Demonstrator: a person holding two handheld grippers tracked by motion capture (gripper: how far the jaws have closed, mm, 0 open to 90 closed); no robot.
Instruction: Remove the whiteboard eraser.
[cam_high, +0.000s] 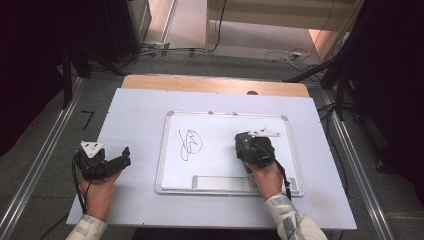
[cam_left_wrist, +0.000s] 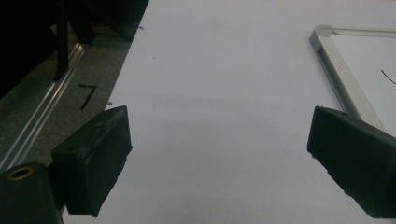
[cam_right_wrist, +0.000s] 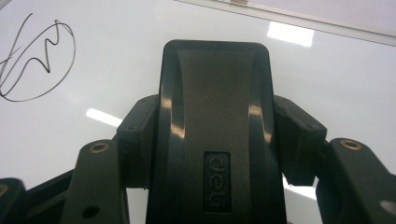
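Step in hand: you are holding a black eraser (cam_right_wrist: 217, 135) over the whiteboard (cam_high: 170, 150), by the look of it to wipe off the scribble (cam_high: 189, 143).
Right gripper (cam_high: 254, 148): its jaws are clamped on the eraser's two sides, with no gap at either pad; it sits over the whiteboard's right half.
Scribble: on the whiteboard's left half, well apart from the eraser.
How to do it well: bring the eraser flat onto the whiteboard, keep even pressure, and sweep across the whole scribble in overlapping passes; don't let it tilt onto an edge.
Left gripper (cam_high: 107, 162): jaws wide apart with nothing between them, resting left of the whiteboard, just off its frame. You could steady the frame with it if the whiteboard slides.
Surface: a pale sheet (cam_high: 135, 115) under the whiteboard, covering a wooden table (cam_high: 210, 82).
Room: grey floor (cam_high: 45, 150) around the whiteboard's table, cables (cam_high: 280, 54) beyond its far edge.
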